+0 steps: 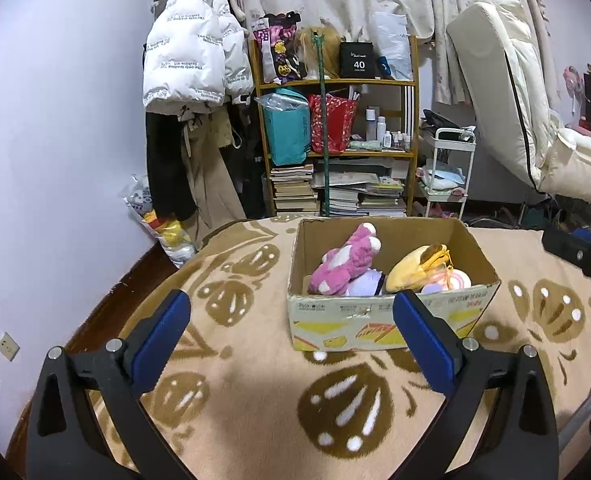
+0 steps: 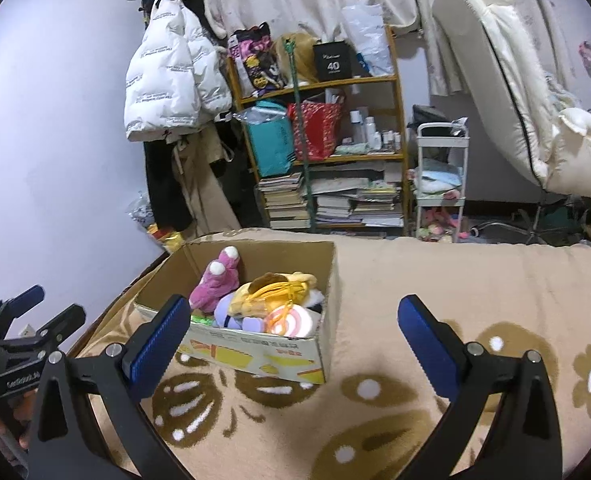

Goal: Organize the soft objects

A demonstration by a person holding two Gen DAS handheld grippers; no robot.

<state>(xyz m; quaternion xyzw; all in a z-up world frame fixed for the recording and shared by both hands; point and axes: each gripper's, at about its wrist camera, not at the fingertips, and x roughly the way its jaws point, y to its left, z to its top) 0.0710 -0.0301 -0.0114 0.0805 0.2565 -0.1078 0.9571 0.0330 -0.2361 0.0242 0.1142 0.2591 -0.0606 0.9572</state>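
Soft toys fill my cardboard box [image 1: 391, 320]: a pink plush [image 1: 345, 264] leaning against the left side, a yellow plush [image 1: 417, 266] to its right, a pink-and-white round one [image 2: 293, 322] at the near corner. The box sits on the beige patterned blanket [image 1: 255, 392]. My left claw [image 1: 291, 332] gapes wide with nothing between its blue pads; my right claw [image 2: 293, 336] likewise stands apart and empty, short of the box.

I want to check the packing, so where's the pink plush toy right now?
The pink plush lies in the cardboard box on the blanket, at its left side in both views, beside the yellow plush.
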